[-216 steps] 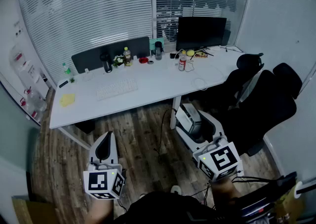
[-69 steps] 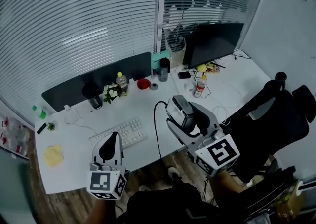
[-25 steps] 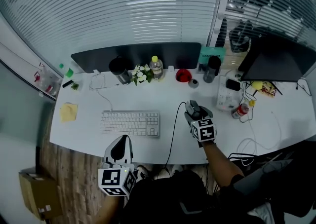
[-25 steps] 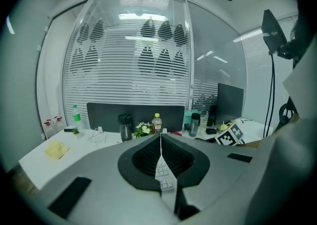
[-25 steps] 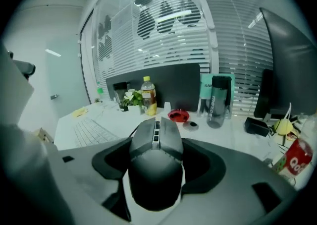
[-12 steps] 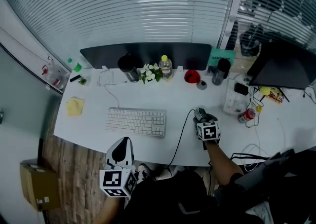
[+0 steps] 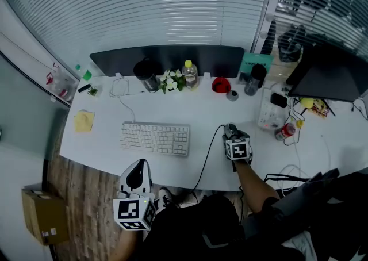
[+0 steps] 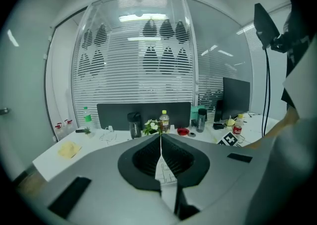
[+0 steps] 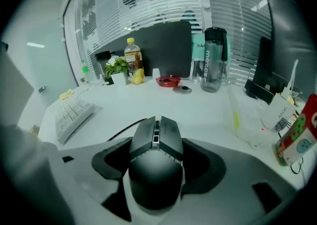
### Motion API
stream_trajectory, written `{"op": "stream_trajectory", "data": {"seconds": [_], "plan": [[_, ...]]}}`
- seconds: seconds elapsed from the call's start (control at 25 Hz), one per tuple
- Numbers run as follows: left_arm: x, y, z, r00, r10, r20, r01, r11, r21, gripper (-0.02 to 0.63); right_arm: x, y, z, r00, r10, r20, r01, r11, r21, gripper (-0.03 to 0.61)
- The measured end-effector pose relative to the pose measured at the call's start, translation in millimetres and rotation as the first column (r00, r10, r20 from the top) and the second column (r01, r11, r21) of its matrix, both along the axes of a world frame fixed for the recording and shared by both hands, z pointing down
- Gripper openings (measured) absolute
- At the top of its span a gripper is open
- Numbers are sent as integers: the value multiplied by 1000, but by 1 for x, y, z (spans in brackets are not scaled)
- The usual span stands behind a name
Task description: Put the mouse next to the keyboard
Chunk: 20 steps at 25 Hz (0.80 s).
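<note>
I am gripping the black mouse (image 9: 156, 169) in the right tool (image 7: 231, 136), at the counter (image 7: 195, 110), well right of the keyboard (image 7: 154, 138); the left tool (image 7: 135, 175) is hanging closed, empty; next, I judge, comes carrying it left, beside the keyboard.

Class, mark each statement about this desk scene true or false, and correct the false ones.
1. The right hand-held gripper grips the mouse. True.
2. The left hand-held gripper is wide open. False: its jaws are together, with nothing between them.
3. The mouse touches the keyboard. False: bare desk separates them, and the mouse is to the keyboard's right.
4. A red dish sits near the desk's back edge. True.
5. The mouse is wireless. False: a black cable runs from it.
</note>
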State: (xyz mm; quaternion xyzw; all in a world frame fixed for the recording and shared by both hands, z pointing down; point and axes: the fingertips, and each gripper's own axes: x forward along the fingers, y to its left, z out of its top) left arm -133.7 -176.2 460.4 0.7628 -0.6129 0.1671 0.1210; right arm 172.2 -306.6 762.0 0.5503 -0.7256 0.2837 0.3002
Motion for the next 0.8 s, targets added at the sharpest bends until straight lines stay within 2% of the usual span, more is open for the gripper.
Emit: {"op": "stream_trajectory", "data": {"seconds": [0.24, 0.8], "plan": [[-3, 1, -2, 999, -15, -35, 16, 1000, 13, 29, -2, -1, 1, 1000, -22, -21, 22, 1000, 8, 302], [-16, 4, 0, 999, -24, -22, 24, 1000, -1, 29, -2, -3, 2, 1000, -15, -17, 15, 999, 34, 307]]}}
